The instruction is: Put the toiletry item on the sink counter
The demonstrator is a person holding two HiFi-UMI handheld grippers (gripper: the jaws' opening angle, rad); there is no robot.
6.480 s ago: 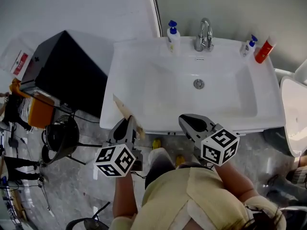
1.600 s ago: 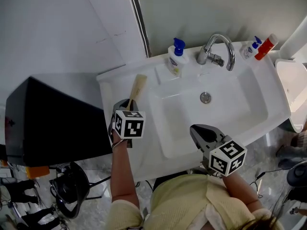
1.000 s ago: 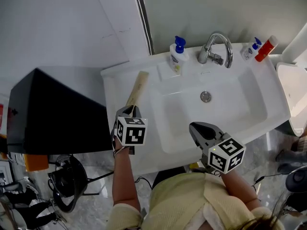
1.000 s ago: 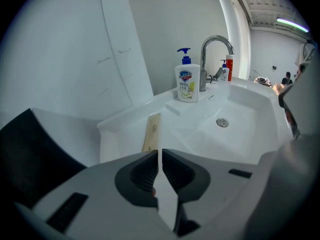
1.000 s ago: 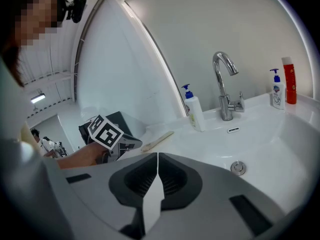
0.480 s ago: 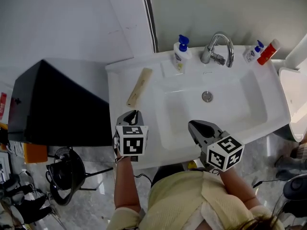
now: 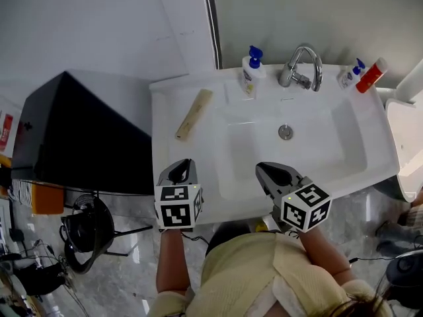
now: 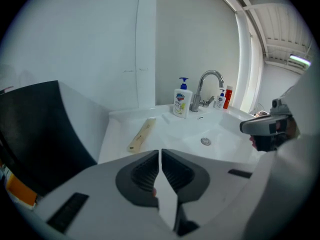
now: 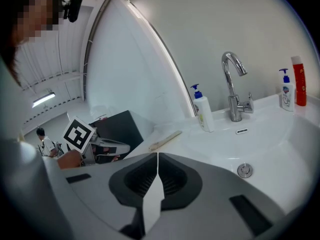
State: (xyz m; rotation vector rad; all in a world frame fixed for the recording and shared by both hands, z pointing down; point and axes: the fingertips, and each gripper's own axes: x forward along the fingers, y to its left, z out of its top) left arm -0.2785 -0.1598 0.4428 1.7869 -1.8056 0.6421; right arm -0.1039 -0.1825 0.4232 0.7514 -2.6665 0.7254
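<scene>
Only the head view shows both tools at once: the left gripper [image 7: 183,168] and the right gripper [image 7: 266,172] hang side by side over the front edge of the sink [image 7: 163,144], each with its marker cube toward the person. The left gripper view alone shows its own jaws drawn together to a thin slit with nothing between them. The beige toiletry item [image 8: 141,135] lies flat on the counter ahead of those jaws and slightly to their left, well apart from them. The right gripper [image 8: 270,128] shows off to that tool's right. The right gripper view shows its jaws likewise closed tip to tip and empty. From there the toiletry item [image 9: 166,139] lies far ahead, the left gripper [image 9: 95,144] is off to its left, and the faucet [image 9: 234,86], pump bottle [image 9: 202,111] and red bottle [image 9: 299,81] stand ahead to its right.
</scene>
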